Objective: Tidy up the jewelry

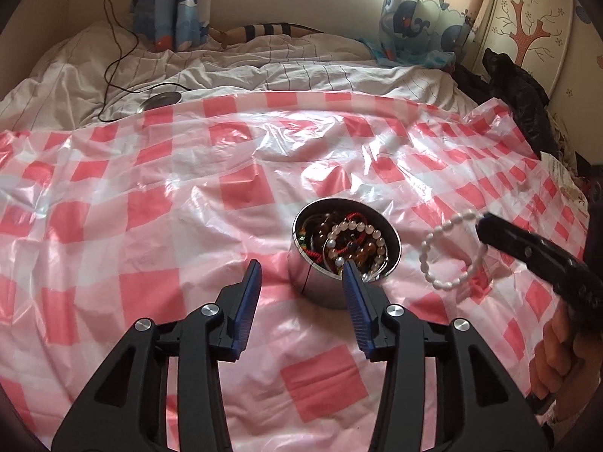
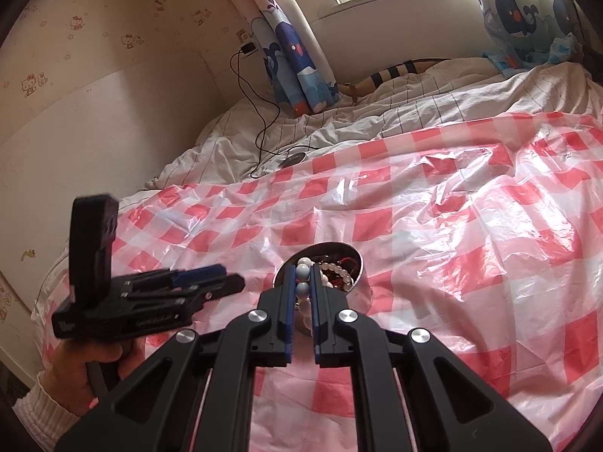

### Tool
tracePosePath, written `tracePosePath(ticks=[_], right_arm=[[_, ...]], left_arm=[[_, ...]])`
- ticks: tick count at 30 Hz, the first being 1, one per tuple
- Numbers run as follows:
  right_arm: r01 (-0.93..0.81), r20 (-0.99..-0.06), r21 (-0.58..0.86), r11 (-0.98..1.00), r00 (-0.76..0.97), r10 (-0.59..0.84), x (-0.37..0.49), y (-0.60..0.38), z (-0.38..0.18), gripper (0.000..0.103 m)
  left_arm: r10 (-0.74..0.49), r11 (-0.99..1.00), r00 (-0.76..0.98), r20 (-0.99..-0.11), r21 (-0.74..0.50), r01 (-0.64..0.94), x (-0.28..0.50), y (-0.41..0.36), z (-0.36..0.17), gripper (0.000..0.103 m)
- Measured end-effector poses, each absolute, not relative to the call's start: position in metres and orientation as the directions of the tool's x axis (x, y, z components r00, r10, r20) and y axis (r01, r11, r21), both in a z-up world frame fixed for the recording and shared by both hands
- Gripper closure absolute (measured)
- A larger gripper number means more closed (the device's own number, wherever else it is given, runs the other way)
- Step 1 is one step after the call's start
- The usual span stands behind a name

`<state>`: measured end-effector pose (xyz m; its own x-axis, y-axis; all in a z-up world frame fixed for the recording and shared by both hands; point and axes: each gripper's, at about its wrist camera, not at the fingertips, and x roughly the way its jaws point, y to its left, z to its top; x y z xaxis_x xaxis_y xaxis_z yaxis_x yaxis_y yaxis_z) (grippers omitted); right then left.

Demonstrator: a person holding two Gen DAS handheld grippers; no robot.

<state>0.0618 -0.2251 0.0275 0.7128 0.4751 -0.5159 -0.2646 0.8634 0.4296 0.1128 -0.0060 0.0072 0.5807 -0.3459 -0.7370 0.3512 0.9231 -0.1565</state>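
Bedroom, bed [image 1: 264, 64] overlaid with one pink-and-white checked plastic sheet [image 1: 150, 196] to keep small pieces visible and contained. Left wrist view: one steel tin [image 1: 331, 286] upright on the sheet, heaped with tangled bead bracelets [image 1: 354, 241], count indeterminate; left claw [image 1: 301, 275] spread and empty, straddling the tin's near side, likely to steady it; right claw [image 1: 484, 226] pinching one white bead bracelet [image 1: 448, 252], hanging in the air just right of the tin. Right wrist view: right claw [image 2: 302, 282] pressed together on that white bracelet [image 2: 302, 290] above the tin [image 2: 354, 271], judged ready for lowering in or lifting clear; left claw [image 2: 222, 282] alongside, one.
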Motion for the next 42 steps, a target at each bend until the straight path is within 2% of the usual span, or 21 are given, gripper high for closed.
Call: tracePosePath(ticks=[2,4,7,10,12,13,14,15,22,27,29,32,34,38,42], right_arm=[[-0.275,-0.5,0.474,0.837,0.698,0.512,0.072,-0.219,0.028,0.095],[-0.283,-0.477,0.522,0.804,0.685,0.551,0.082,-0.213,0.028,0.095],[-0.261,-0.463,0.583,0.769,0.672,0.578,0.101,-0.209,0.019,0.095],[-0.174,-0.549,0.545,0.82,0.665,0.506,0.123,-0.206,-0.001,0.095],[-0.117,-0.622,0.451,0.885,0.67,0.405,0.132,-0.206,-0.011,0.094],[-0.098,-0.645,0.418,0.903,0.668,0.371,0.134,-0.207,-0.014,0.085],[-0.088,-0.652,0.408,0.909,0.669,0.357,0.133,-0.21,-0.016,0.068],[-0.084,-0.643,0.404,0.911,0.682,0.349,0.129,-0.214,-0.014,0.063],[-0.079,-0.651,0.331,0.94,0.702,0.289,0.08,-0.231,-0.002,0.062],[-0.032,-0.687,0.239,0.971,0.701,0.192,0.014,-0.237,-0.007,0.047],[-0.011,-0.691,0.19,0.982,0.708,0.142,-0.008,-0.234,-0.013,0.036],[0.001,-0.722,0.17,0.985,0.68,0.124,-0.016,-0.227,-0.03,0.035],[0.001,-0.735,0.17,0.986,0.667,0.126,-0.01,-0.221,-0.033,0.035],[-0.026,-0.71,0.146,0.989,0.693,0.123,-0.002,-0.207,-0.027,0.029],[-0.034,-0.711,0.113,0.993,0.695,0.105,-0.004,-0.203,-0.027,0.028]], left_arm=[[-0.32,0.936,0.602,-0.732,-0.145,0.321,0.094,0.006,0.002,0.048],[-0.292,0.946,0.621,-0.728,-0.126,0.297,0.079,0.015,-0.004,0.041],[-0.293,0.949,0.615,-0.732,-0.145,0.28,0.072,0.022,-0.014,0.037],[-0.305,0.944,0.599,-0.741,-0.151,0.294,0.074,0.021,-0.02,0.036],[-0.305,0.943,0.602,-0.738,-0.143,0.302,0.073,0.02,-0.019,0.036],[-0.306,0.942,0.604,-0.736,-0.144,0.302,0.072,0.021,-0.019,0.034],[-0.308,0.943,0.606,-0.733,-0.149,0.299,0.072,0.021,-0.018,0.033],[-0.309,0.943,0.608,-0.731,-0.153,0.295,0.072,0.021,-0.018,0.032],[-0.297,0.946,0.604,-0.74,-0.142,0.292,0.066,0.015,-0.02,0.03],[-0.243,0.968,0.672,-0.699,-0.124,0.22,0.039,0.021,-0.02,0.023],[-0.21,0.977,0.68,-0.703,-0.119,0.178,0.033,0.023,-0.028,0.021],[-0.176,0.981,0.667,-0.724,-0.077,0.175,0.038,0.016,-0.036,0.021],[-0.15,0.985,0.691,-0.708,-0.049,0.164,0.037,0.012,-0.034,0.019],[-0.12,0.989,0.714,-0.69,-0.019,0.148,0.037,0.004,-0.03,0.014],[-0.097,0.988,0.723,-0.684,0.023,0.155,0.033,-0.004,-0.03,0.012]])
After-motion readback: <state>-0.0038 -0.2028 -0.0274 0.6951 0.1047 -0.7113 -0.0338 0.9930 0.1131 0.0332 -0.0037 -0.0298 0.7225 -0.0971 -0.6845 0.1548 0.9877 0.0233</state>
